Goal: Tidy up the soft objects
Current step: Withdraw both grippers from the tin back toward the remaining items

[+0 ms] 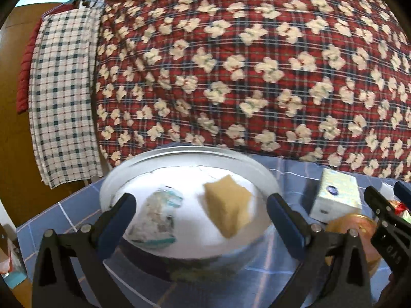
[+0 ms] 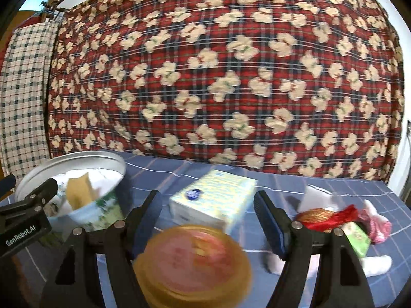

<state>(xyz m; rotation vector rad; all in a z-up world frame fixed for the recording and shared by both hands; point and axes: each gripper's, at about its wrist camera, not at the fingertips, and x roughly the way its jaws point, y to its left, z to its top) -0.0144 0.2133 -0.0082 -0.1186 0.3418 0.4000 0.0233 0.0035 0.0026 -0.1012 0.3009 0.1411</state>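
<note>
Left claw [image 1: 200,205]: my jaws stand apart around the white tub [image 1: 115,179], gripping nothing that I can see.
Right claw [image 2: 208,210]: jaws apart and empty, hovering over the amber lid [image 2: 192,264].
Already sorted: a tan sponge [image 1: 228,210] and a crumpled printed packet [image 1: 156,215] lie inside the tub, at the left end of the blue checked worktop [image 2: 179,174].
Still loose: the tissue pack [image 2: 213,202] sits just beyond the amber lid; to the right, a heap of red and pink yarn [image 2: 341,215], a green packet [image 2: 357,236] and something white and soft [image 2: 377,264].
Progress: I judge it partly done, with the right-hand heap still to gather.
Backdrop: a red plaid quilt [image 1: 231,64] hangs behind.
</note>
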